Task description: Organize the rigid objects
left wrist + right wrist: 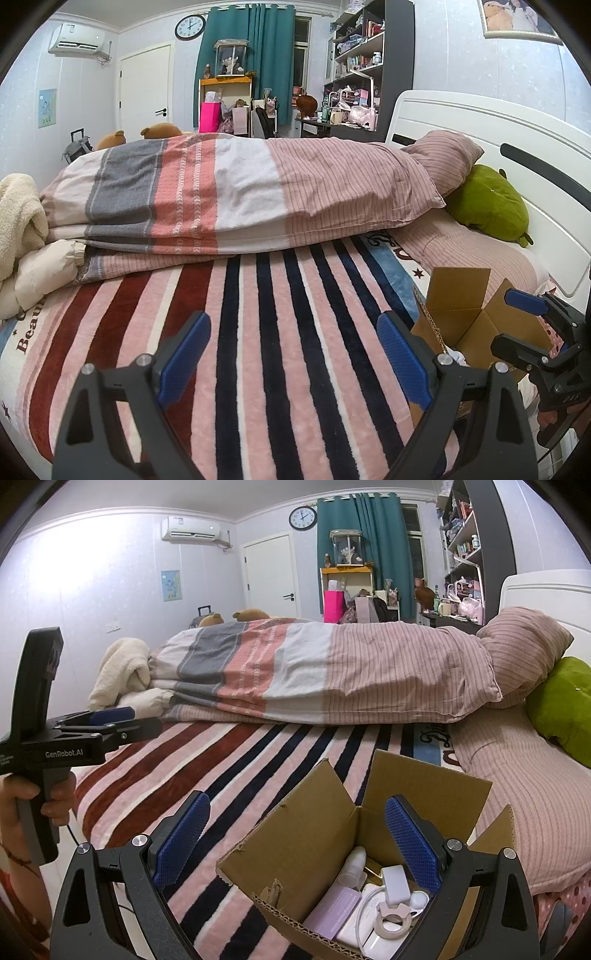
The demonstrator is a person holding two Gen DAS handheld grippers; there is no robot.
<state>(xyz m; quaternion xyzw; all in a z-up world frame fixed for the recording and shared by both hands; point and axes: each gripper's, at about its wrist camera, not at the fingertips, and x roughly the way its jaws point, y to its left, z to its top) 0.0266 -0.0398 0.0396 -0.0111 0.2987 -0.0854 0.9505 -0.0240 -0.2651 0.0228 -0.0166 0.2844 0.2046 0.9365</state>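
Box (314, 834), an open cardboard carton, is sitting on the striped blanket (229, 771) near the bed's edge, its flaps standing up and its mouth facing the ceiling. Small rigid items are lying inside: a white bottle (354, 864), a lilac pack (334, 908), a white charger (396, 882) and a ring-shaped holder (394, 919). Right tool (297, 843) is hovering directly over the carton, released, nothing between its blue pads, one pad hanging above the blanket and the other above the box's interior. Left tool (293, 363) is likewise standing wide and empty, aiming at bare blanket, with the box (461, 310) off to its right. The right hand is clearly the nearer one, and any reach is likely going straight down and forward into the opening. The bottle's long axis is running roughly away from the camera, toward the far corner.
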